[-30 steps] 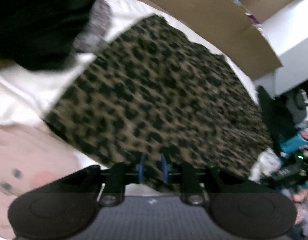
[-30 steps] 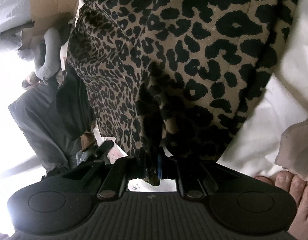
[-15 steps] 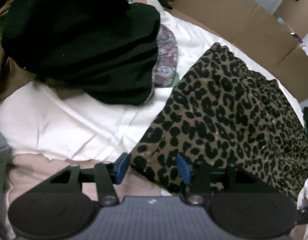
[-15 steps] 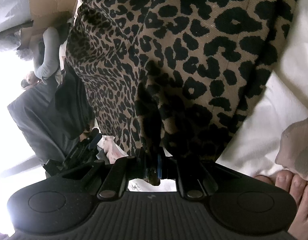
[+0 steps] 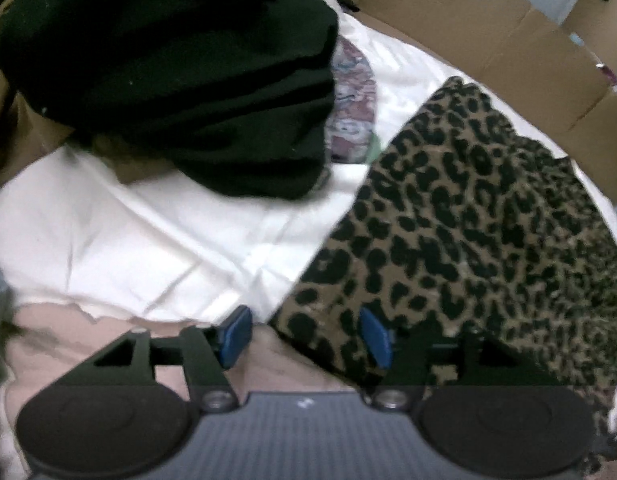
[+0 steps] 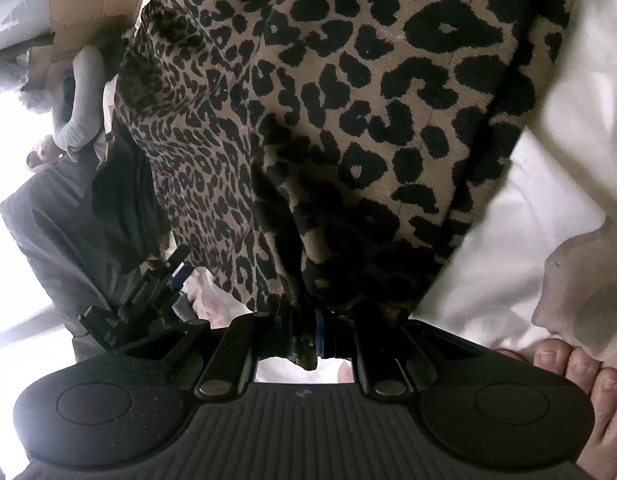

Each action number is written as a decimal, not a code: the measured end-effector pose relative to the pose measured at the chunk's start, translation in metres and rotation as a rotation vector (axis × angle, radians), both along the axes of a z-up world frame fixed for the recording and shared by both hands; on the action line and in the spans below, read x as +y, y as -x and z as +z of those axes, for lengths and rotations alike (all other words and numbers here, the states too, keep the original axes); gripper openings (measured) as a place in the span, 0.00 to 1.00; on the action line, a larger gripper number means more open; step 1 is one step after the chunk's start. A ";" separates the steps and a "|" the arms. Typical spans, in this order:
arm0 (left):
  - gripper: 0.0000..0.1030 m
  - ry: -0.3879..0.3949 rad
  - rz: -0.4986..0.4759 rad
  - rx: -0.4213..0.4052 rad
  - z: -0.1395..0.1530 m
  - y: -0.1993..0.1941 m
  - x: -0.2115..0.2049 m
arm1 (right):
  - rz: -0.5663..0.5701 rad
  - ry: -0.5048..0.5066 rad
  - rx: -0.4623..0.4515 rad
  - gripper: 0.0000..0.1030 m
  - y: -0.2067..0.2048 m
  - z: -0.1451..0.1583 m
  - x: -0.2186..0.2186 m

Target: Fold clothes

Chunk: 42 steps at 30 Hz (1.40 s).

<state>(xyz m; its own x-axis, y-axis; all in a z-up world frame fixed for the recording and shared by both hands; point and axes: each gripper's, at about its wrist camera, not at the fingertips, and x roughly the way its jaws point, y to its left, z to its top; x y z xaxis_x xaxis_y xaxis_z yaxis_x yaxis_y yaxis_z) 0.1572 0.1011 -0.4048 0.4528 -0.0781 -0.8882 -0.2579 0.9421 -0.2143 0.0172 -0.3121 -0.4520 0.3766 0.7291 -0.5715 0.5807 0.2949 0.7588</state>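
A leopard-print garment [image 5: 468, 220] lies spread on a white sheet [image 5: 128, 240]. Its near corner sits between the blue pads of my left gripper [image 5: 305, 336]. That gripper's jaws are opening, and the pads stand apart without pressing the cloth. In the right wrist view the same garment [image 6: 348, 120] fills the middle of the picture. My right gripper [image 6: 306, 334] is shut on a bunched edge of it, and the fabric rises in a dark fold from the pinch.
A heap of black clothing [image 5: 188, 72] sits at the back left with a patterned cloth [image 5: 352, 100] beside it. Flattened cardboard [image 5: 488, 20] borders the far side. Pink fabric [image 5: 68, 340] lies near the left gripper. Bare toes [image 6: 580, 368] show at the lower right.
My left gripper has gone from nearly shut on the leopard cloth to open, and it swung left so the black heap came into view. The right gripper kept its grip and place.
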 end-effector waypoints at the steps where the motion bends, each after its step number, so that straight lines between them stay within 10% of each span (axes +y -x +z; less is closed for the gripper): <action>1: 0.62 0.010 0.000 -0.006 -0.002 0.000 0.001 | 0.003 0.003 -0.001 0.08 0.000 0.000 0.000; 3: 0.60 0.015 -0.008 -0.015 -0.004 0.000 0.002 | 0.007 0.009 0.000 0.08 0.000 0.000 0.000; 9: 0.06 0.061 -0.006 0.000 -0.003 0.001 0.012 | 0.021 0.021 -0.002 0.08 -0.001 0.001 0.002; 32: 0.05 -0.007 0.046 0.034 0.023 -0.004 0.025 | 0.203 0.132 -0.002 0.04 -0.015 0.008 0.024; 42: 0.20 -0.072 0.016 -0.033 0.052 -0.013 0.021 | 0.236 0.139 -0.063 0.31 -0.013 0.032 0.009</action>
<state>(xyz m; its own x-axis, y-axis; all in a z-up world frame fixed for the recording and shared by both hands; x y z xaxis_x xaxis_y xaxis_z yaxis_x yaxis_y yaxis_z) 0.1700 0.1218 -0.3530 0.4830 -0.0070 -0.8756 -0.2667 0.9513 -0.1547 0.0298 -0.3026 -0.4201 0.2436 0.7170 -0.6532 0.4366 0.5203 0.7340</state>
